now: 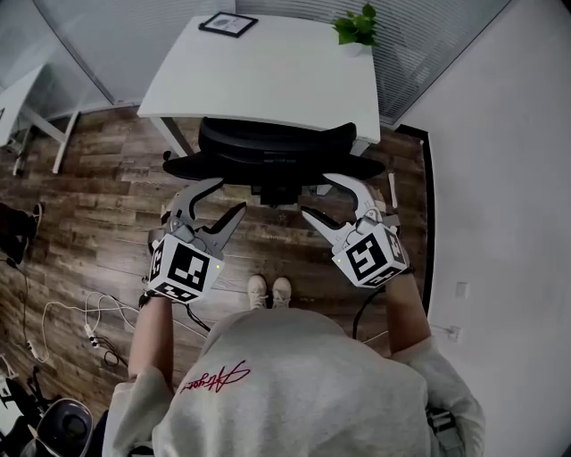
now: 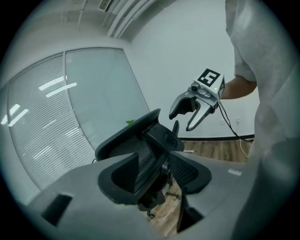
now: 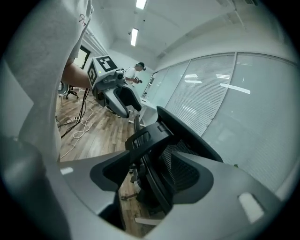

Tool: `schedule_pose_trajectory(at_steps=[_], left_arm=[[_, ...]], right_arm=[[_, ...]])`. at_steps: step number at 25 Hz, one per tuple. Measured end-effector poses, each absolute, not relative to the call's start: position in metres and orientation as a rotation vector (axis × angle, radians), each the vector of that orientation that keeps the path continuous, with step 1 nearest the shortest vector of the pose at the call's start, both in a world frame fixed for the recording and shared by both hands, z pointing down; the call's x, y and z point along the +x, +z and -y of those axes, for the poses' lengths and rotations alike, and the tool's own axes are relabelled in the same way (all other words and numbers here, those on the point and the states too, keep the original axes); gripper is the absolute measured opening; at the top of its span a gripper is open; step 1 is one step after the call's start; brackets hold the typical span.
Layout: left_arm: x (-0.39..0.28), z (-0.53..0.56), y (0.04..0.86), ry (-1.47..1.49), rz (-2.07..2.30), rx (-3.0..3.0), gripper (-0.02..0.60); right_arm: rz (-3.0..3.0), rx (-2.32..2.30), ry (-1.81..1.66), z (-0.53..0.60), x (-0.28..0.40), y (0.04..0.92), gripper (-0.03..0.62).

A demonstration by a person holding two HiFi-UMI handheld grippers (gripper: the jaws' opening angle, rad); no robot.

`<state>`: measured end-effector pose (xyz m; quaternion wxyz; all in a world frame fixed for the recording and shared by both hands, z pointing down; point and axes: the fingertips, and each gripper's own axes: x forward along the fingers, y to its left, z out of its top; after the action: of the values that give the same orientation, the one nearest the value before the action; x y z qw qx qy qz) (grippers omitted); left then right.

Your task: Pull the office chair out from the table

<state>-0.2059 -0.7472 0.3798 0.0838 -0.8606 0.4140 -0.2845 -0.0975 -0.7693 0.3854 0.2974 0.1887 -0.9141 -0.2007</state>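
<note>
Standing just behind the office chair (image 1: 277, 147), the person holds the left gripper (image 1: 226, 196) and the right gripper (image 1: 318, 196) low in front of the body, one toward each side of the backrest. This placing fits the task: a pull from both sides would probably bring the chair back straight, without letting it swivel. Both pairs of jaws stand wide apart and hold nothing. In each gripper view the dark backrest shows in the gap between the jaws, but farther on, and no pad presses on it. In the head view the tips lie close to its lower edge, and it is not possible to say if any tip touches it. The wide opening seems chosen so that the thick rim of the backrest can pass between the jaws.

The chair is pushed in under the near edge of the white surface (image 1: 268, 80); its seat is not seen from above, only the backrest. The backrest is black, broad and curved, with a mesh panel and a solid spine piece behind. The chair stands on a wooden floor (image 1: 89, 196). At the far side of the surface are a small plant (image 1: 357, 27) and a picture frame (image 1: 227, 24).
</note>
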Motion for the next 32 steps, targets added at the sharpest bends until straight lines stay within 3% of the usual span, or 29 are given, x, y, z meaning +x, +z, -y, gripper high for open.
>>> schedule_pose_trajectory(at_steps=[16,32], left_arm=[[-0.216,0.777,0.454,-1.354,-1.022,-2.216,0.254],[-0.209,0.81,0.488,-1.539,-0.922,-2.057,0.252]], right_arm=[[2.065,0.431,-0.722,0.813,-0.09,0.445,0.268],[1.905,0.374,-0.754,0.837,-0.092,0.487,0.25]])
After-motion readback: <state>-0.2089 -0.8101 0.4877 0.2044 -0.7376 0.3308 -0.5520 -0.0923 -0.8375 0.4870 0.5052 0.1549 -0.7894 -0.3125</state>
